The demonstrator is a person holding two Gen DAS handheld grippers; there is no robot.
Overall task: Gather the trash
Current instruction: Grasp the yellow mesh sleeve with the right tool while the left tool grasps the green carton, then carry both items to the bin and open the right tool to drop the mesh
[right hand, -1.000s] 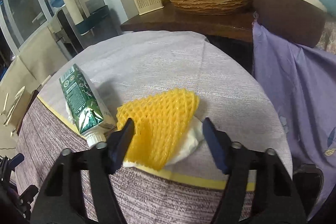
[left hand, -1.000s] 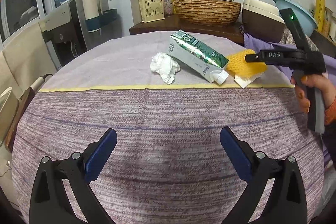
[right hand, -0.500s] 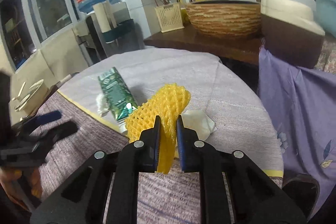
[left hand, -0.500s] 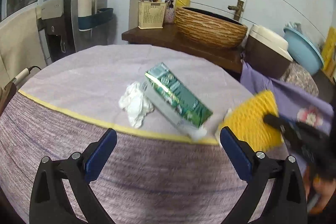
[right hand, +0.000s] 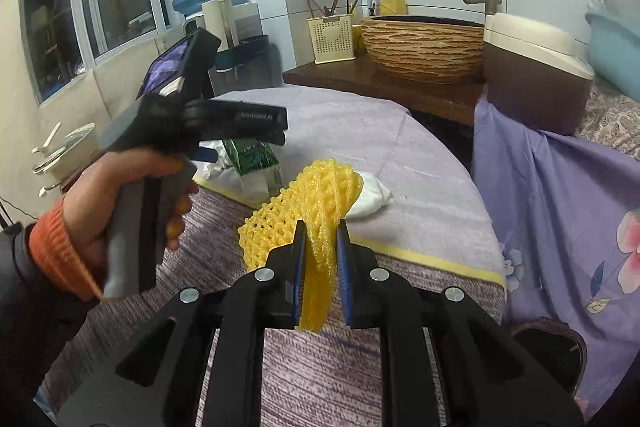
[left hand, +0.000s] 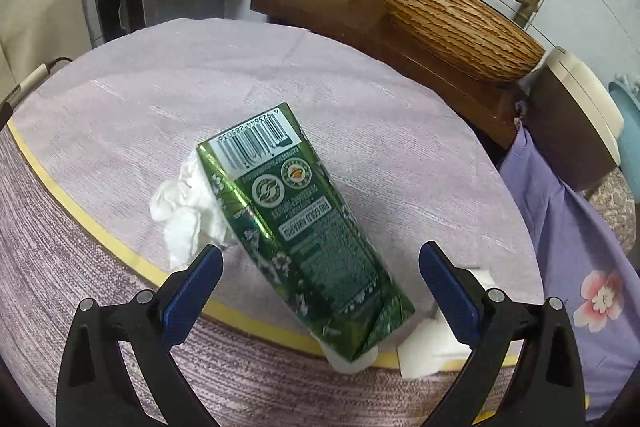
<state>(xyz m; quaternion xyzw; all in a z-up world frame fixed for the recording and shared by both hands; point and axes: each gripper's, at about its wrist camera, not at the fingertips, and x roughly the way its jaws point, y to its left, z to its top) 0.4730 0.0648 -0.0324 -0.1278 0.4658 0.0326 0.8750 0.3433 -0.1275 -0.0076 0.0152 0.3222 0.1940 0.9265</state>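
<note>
The right tool [right hand: 320, 231] is clamped on the yellow net [right hand: 316, 195], lifted off the surface [left hand: 360, 99]. The left tool [left hand: 320, 283] stands apart over the carton [left hand: 304, 227]; tissue [left hand: 188, 203] beside the carton remains.

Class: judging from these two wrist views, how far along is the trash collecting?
Nothing looks binned yet. In hand: the right gripper is shut on the yellow foam mesh sleeve. Left: the green drink carton, between the open left gripper, and two crumpled white tissues.
</note>
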